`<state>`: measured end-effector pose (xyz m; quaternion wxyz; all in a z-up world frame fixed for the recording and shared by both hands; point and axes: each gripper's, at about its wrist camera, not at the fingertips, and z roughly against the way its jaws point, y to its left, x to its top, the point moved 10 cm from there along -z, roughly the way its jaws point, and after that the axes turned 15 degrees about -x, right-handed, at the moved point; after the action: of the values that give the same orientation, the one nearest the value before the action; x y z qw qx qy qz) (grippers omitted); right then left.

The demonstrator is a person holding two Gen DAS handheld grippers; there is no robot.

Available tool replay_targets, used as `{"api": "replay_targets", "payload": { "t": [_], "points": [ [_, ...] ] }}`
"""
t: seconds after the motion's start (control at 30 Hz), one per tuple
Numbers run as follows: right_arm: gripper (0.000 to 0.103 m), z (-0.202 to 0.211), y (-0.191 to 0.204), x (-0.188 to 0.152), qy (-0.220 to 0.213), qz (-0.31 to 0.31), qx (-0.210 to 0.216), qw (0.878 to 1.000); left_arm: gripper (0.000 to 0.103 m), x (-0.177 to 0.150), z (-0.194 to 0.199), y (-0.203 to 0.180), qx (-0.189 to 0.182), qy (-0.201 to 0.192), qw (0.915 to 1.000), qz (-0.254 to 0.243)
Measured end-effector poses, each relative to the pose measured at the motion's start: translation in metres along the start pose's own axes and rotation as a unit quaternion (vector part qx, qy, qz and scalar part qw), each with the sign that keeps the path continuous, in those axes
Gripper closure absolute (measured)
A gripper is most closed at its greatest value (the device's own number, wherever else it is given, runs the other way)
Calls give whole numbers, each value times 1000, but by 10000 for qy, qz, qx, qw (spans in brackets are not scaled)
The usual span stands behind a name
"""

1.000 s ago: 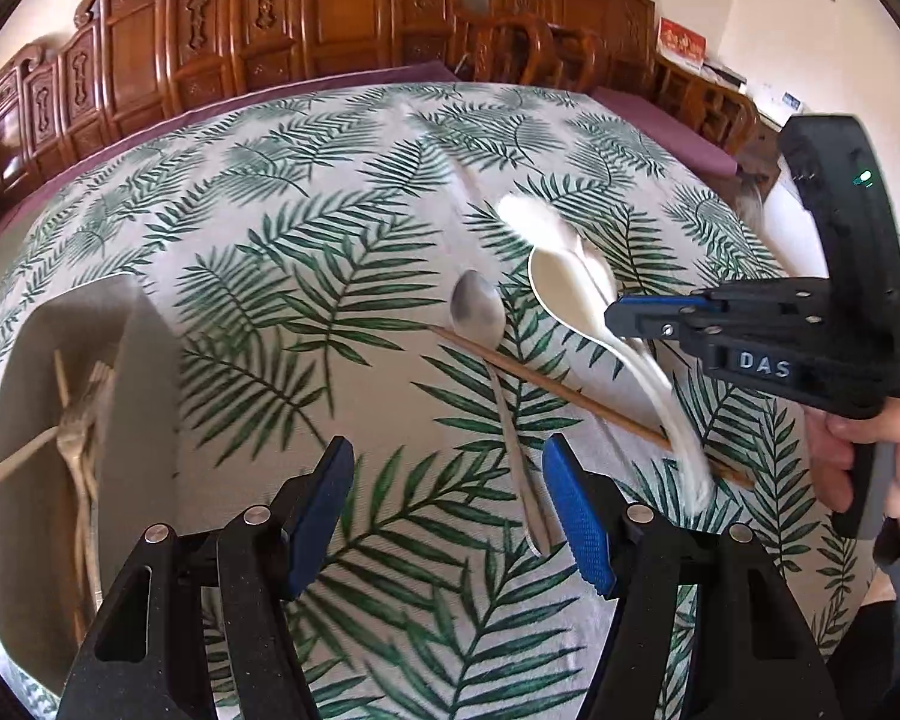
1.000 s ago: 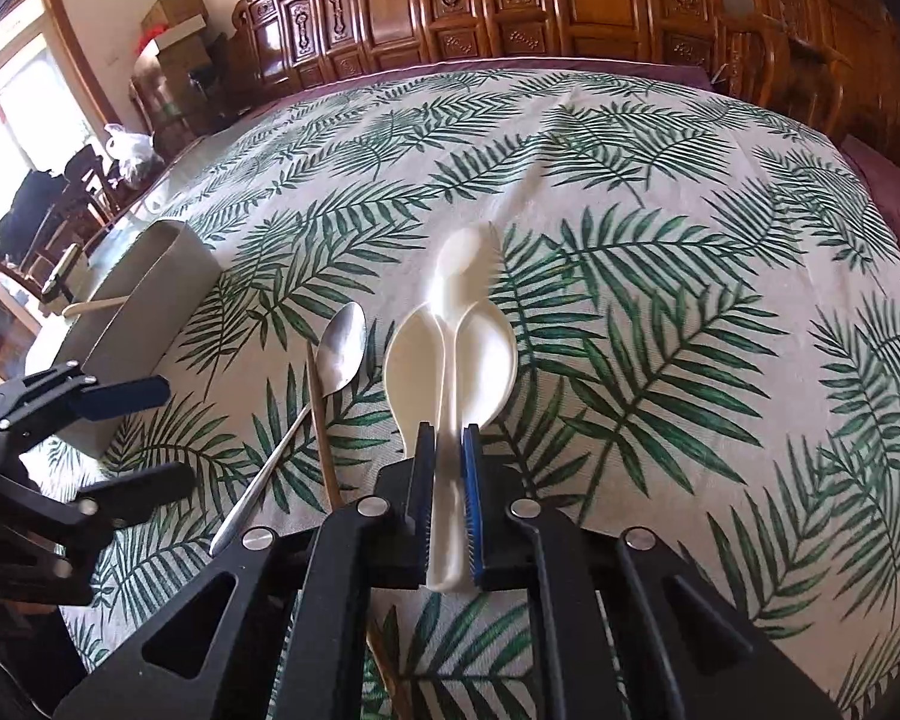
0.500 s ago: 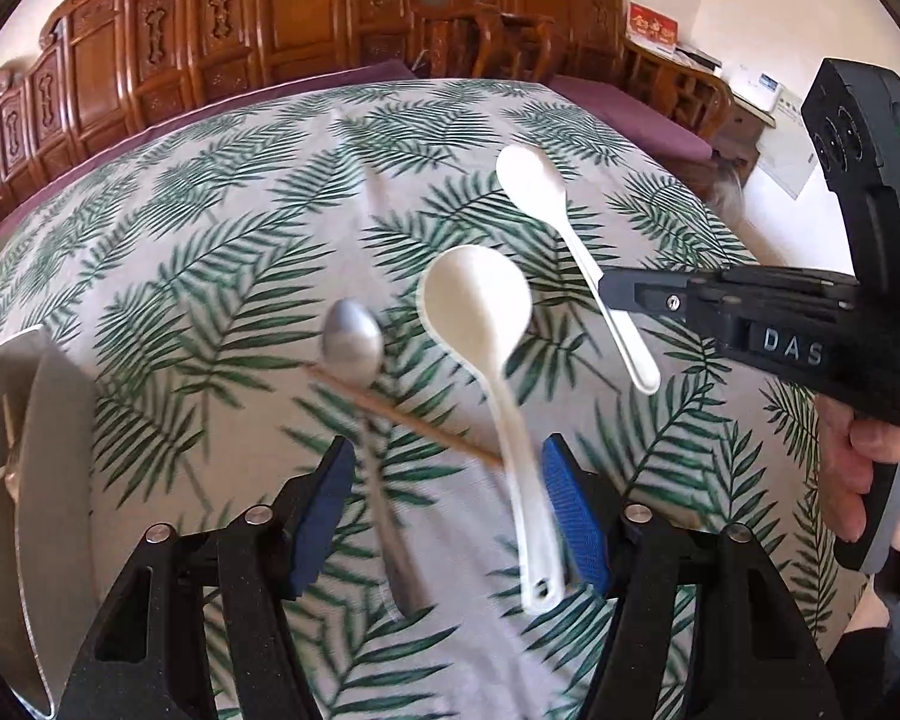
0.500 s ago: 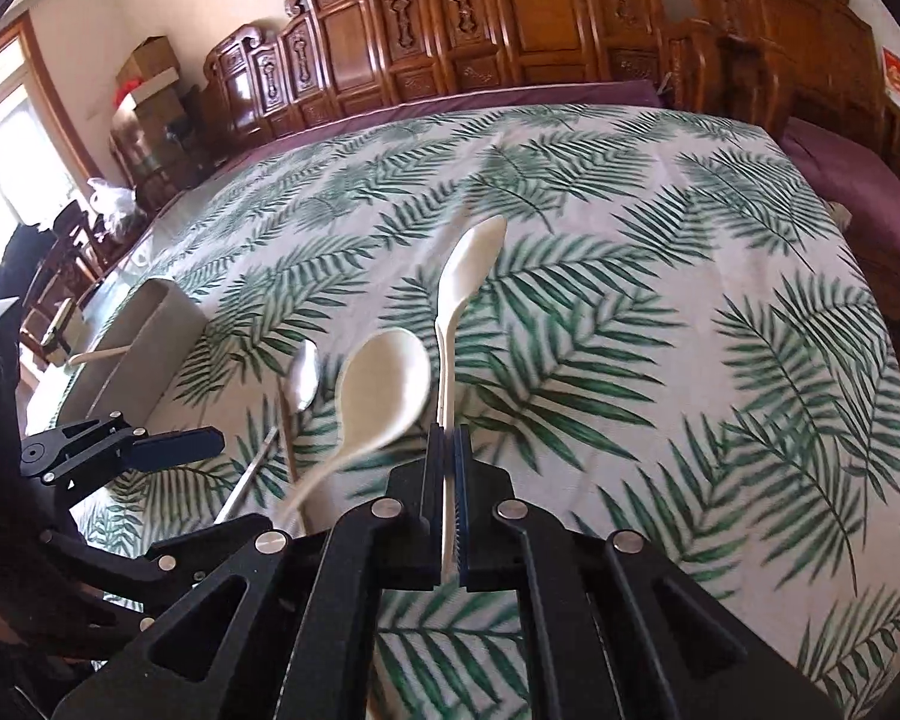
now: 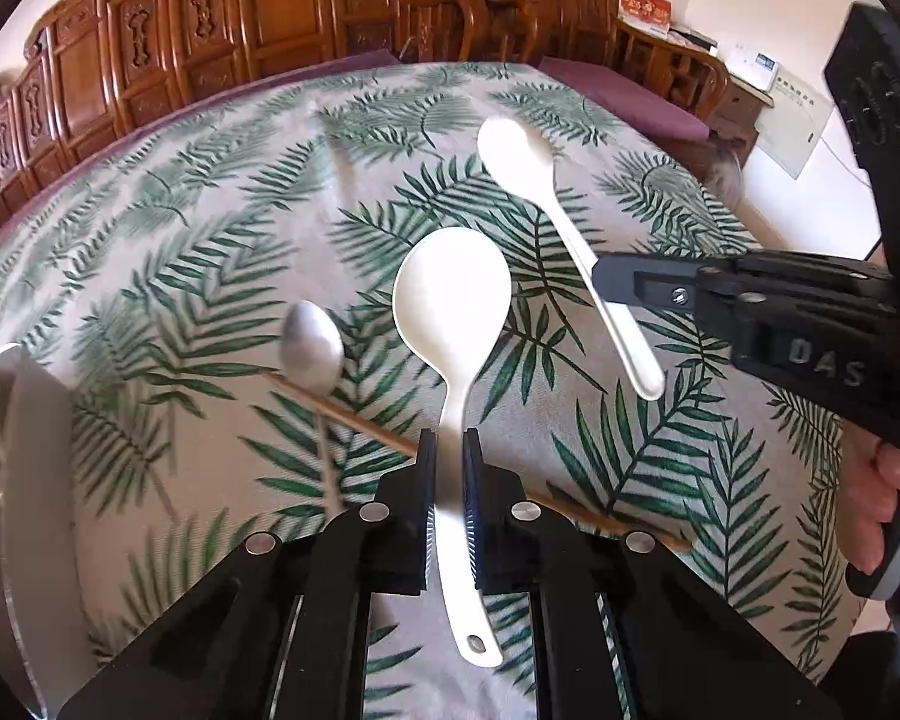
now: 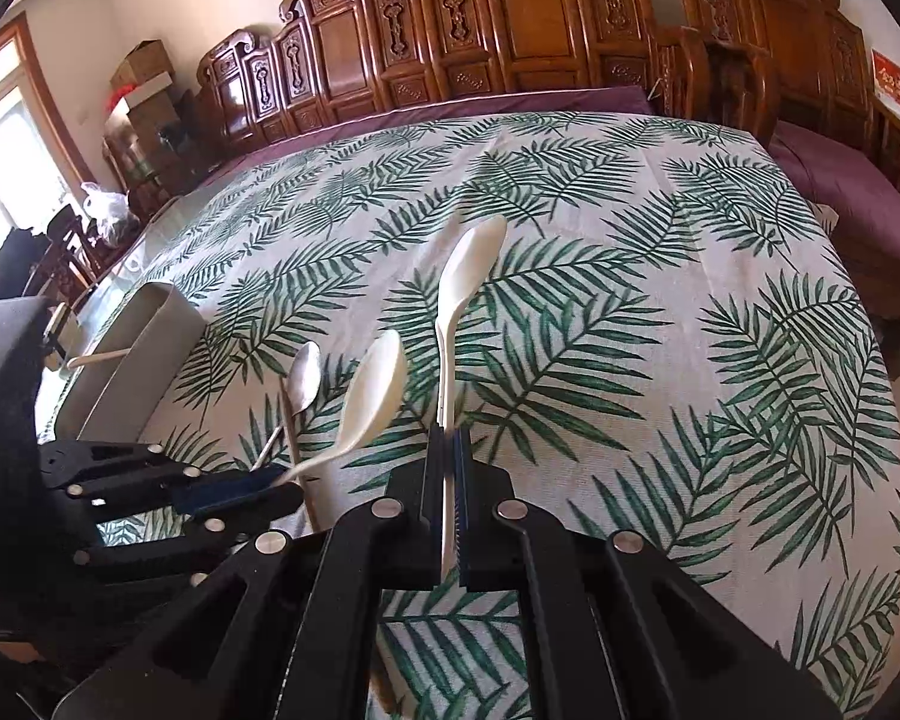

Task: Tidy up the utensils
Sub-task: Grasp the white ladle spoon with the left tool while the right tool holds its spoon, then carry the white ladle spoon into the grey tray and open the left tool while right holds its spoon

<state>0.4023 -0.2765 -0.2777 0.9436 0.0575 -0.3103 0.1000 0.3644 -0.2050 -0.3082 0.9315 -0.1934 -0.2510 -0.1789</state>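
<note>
The left gripper (image 5: 448, 456) jaws have just closed on the wide white plastic spoon (image 5: 453, 306); the right gripper (image 6: 447, 468) grips the slim white spoon (image 6: 465, 276). The metal spoon (image 5: 312, 348) and wooden chopstick (image 5: 360, 417) remain on the counter (image 6: 630, 276), outside the grey holder (image 6: 144, 348).

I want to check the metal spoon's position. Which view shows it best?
The left wrist view: the metal spoon lies bowl up, its handle crossing the chopstick. The right wrist view shows it smaller, partly behind the left gripper.

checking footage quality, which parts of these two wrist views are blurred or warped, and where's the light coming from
Left wrist view: the metal spoon and the grey container at the left edge look smeared, while the large white spoon is sharp; fisheye bulges the tablecloth. Right wrist view: mostly sharp, with bright daylight from the window at left.
</note>
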Motion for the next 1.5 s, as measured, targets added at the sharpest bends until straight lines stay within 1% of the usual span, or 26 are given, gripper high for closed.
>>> {"api": "replay_targets", "payload": {
  "t": [0.13, 0.3, 0.47, 0.63, 0.8, 0.93, 1.1, 1.3, 1.4, 1.5],
  "points": [
    [99, 6, 13, 1, -56, 55, -9, 10000, 95, 1, 26, 5, 10, -152, 9999, -8],
    [99, 17, 32, 3, -148, 122, 10, 9998, 95, 3, 59, 16, 156, -335, 9993, -75],
    [99, 27, 60, -2, -187, 324, -9, 9993, 95, 3, 92, 31, 290, -476, 9984, -78],
    [99, 34, 82, -6, -231, 498, -16, 9985, 95, 2, 126, 56, 493, -603, 9969, -74],
    [99, 41, 104, -6, -308, 579, 81, 9978, 95, -3, 154, 91, 682, -635, 9956, 99],
    [99, 47, 124, -10, -349, 702, 143, 9968, 95, -11, 168, 118, 825, -578, 9947, 218],
    [99, 51, 141, -16, -356, 846, 218, 9955, 95, -22, 175, 152, 1011, -393, 9936, 309],
    [99, 47, 150, -24, -294, 997, 229, 9943, 95, -34, 174, 199, 1283, -56, 9906, 471],
    [99, 45, 153, -25, -273, 1032, 247, 9940, 95, -39, 173, 218, 1400, 89, 9887, 518],
    [99, 46, 155, -25, -281, 1046, 270, 9938, 95, -45, 169, 227, 1451, 232, 9878, 523]
  ]
}}
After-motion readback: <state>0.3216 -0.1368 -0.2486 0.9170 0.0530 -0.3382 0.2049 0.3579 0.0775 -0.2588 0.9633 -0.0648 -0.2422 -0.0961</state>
